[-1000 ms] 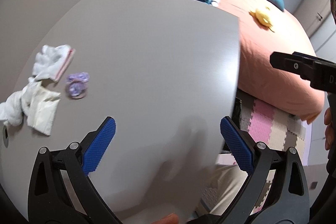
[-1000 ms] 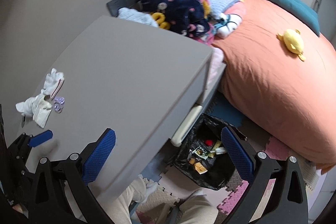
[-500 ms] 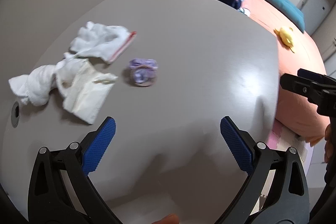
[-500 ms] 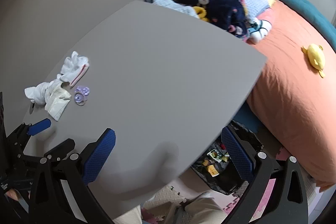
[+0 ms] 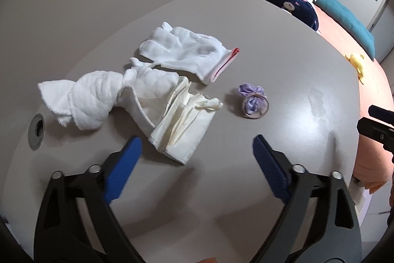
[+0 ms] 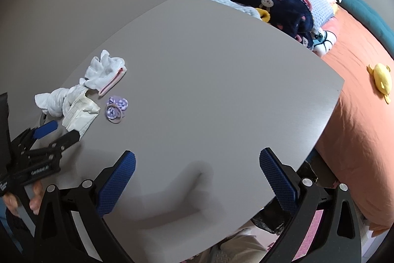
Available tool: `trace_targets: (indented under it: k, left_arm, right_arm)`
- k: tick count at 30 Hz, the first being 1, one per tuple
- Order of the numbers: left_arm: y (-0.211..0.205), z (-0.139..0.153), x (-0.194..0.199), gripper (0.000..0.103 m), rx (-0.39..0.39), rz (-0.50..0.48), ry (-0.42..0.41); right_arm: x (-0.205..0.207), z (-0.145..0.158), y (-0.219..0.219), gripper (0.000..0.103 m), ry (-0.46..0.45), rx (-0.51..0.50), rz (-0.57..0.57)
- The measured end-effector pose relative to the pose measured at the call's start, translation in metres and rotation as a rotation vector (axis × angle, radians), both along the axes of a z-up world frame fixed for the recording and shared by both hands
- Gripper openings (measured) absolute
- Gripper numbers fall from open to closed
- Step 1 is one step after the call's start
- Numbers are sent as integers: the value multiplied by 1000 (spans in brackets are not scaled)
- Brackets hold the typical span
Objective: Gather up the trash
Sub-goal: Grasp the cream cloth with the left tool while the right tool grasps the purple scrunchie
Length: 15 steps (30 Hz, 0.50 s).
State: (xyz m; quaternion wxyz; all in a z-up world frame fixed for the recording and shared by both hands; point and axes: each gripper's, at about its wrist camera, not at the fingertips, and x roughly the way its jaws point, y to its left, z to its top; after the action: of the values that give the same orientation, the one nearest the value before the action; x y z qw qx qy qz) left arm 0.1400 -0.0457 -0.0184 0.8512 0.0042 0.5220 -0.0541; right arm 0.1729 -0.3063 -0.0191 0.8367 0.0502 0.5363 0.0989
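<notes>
Closing in on the pile, the left gripper (image 5: pixel 194 152) hangs just above the near corner of the folded cream cloth (image 5: pixel 183 120), its jaws narrowing but with nothing between the pads yet. The right gripper (image 6: pixel 197 170) waits over the bare near part of the table (image 6: pixel 209 70), well to the right of the pile, jaws wide apart and empty.

The step in hand looks like the approach to the first pickup. The trash sits in a cluster toward the table's left edge. Nearest is the cream cloth, a flat stack with loose flaps. A twisted white rag (image 5: pixel 91 97) lies touching it on the left. A purple scrunchie (image 5: pixel 253 102) lies just right of the cloth, apart from it. Farther off lies a white glove (image 5: pixel 182 51) with a pink cuff, touching the rag's far end.

Next, the left gripper probably needs to drop a little and straddle the cloth's near edge before it pinches, since limp flaps can slip out of a shallow bite. A black bin bag (image 6: pixel 278 216) shows under the table's near right edge, likely the drop point. Beyond the table lie an orange bed (image 6: pixel 364 130) and heaped clothes (image 6: pixel 273 6).
</notes>
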Motion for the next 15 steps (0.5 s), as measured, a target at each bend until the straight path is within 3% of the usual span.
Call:
trace_targets:
  k: [8, 15]
  left_arm:
    - [12, -17, 6, 43, -91, 1, 71]
    - [12, -21, 7, 41, -109, -10, 85]
  right_arm:
    - [3, -2, 12, 100, 3, -4, 15]
    - [8, -5, 26, 100, 13, 5, 39]
